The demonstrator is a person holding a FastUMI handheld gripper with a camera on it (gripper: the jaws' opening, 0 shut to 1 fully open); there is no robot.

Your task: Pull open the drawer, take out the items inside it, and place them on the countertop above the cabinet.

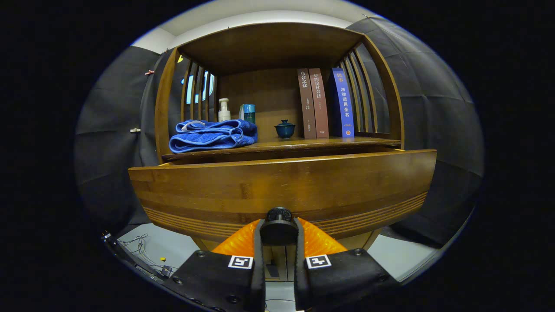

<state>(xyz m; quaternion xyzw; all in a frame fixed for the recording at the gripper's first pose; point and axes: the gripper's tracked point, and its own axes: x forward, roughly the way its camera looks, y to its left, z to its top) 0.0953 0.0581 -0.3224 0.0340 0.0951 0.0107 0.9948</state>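
1. Claw [279,232] fingers are seen clamped on the round drawer knob [279,215], one on each side, since the knob is the only purchase for pulling.
2. Just beyond the fingers, the drawer front [282,186] stands out from the cabinet, seemingly partly open; its contents are hidden behind the panel.
3. Further beyond and above, the tabletop [299,142] carries a folded blue towel [212,135], a teacup [285,129] and books [325,103].
4. The claw is held level, square to the drawer front, low at knob height.
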